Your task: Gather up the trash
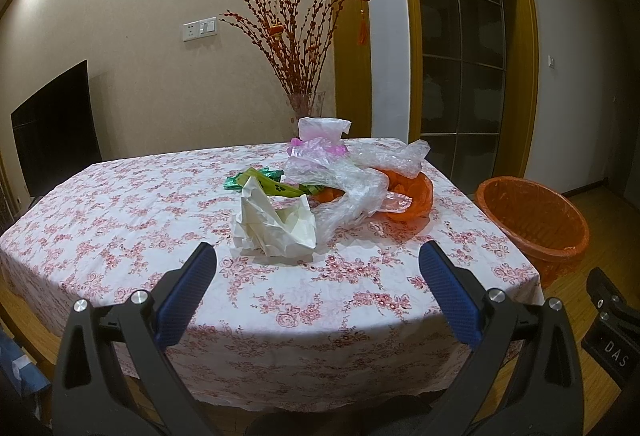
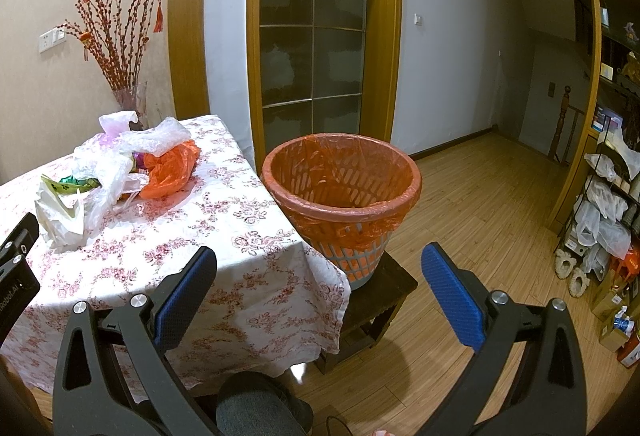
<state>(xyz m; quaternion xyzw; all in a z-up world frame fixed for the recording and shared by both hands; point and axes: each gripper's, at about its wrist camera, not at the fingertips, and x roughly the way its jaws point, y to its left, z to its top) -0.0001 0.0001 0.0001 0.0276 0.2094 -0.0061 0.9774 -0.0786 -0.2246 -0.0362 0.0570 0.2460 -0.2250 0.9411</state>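
A heap of trash lies mid-table: crumpled white paper (image 1: 276, 226) nearest me, green wrappers (image 1: 264, 184), clear plastic bags (image 1: 352, 179), an orange bag (image 1: 412, 195) and a pink-white bag (image 1: 322, 133). The same heap shows in the right wrist view, with the white paper (image 2: 60, 213) and orange bag (image 2: 170, 171). A waste basket (image 2: 340, 203) lined with an orange bag stands on a dark stool beside the table; the basket (image 1: 534, 222) also shows at the table's right. My left gripper (image 1: 318, 260) hangs open short of the paper. My right gripper (image 2: 320, 264) is open, empty, before the basket.
The table (image 1: 120, 220) wears a floral cloth. A glass vase (image 1: 306, 103) of red branches stands at its far edge. A dark stool (image 2: 380, 296) holds the basket. A person's knee (image 2: 256, 408) is below. A cluttered shelf rack (image 2: 608, 195) stands at the right over wooden floor.
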